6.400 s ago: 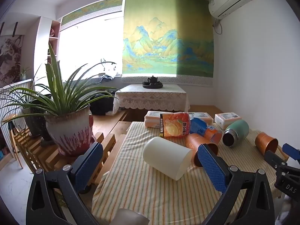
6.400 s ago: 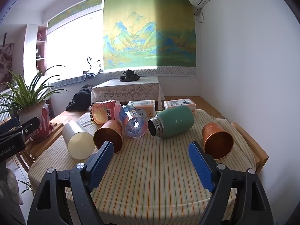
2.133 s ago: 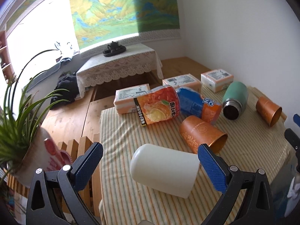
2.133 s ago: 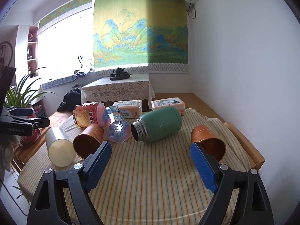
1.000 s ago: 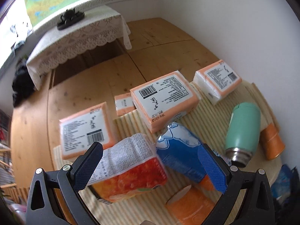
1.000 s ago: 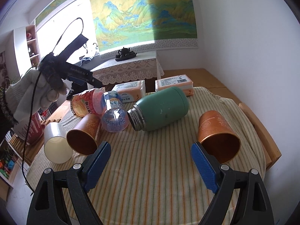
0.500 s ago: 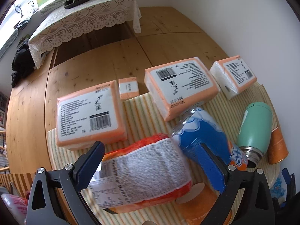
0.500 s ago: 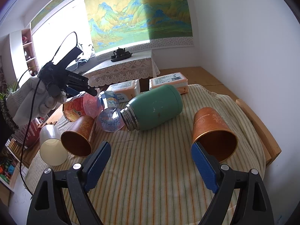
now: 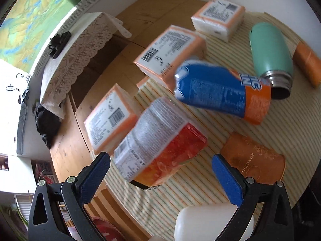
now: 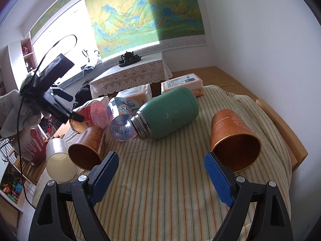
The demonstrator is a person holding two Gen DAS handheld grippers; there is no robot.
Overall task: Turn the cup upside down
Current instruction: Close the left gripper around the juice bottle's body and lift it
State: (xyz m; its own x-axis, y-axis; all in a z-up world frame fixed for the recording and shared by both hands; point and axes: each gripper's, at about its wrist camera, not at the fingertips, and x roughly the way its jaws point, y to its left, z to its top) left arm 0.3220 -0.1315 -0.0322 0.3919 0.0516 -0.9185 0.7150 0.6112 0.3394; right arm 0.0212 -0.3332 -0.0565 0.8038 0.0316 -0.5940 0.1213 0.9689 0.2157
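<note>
I am swinging the left tongs (image 9: 160,172), spread and empty, up over the far left snack packets; they were level with the white plastic cup (image 9: 212,221) 2 seconds ago. That cup is lying on its side on the striped worktop (image 10: 160,180). Right tongs (image 10: 161,173) are hanging spread, empty.

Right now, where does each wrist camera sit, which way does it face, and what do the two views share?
Left wrist: high above the table's left side, tilted steeply down at the juice bag, blue bottle and tissue packs; the left hand-held gripper shows, open.
Right wrist: low over the near edge, facing across the table toward the wall scroll; the right hand-held gripper shows open, with the gloved left hand raised at left.
Shared: green flask, white cup, both orange cups, all lying down.
</note>
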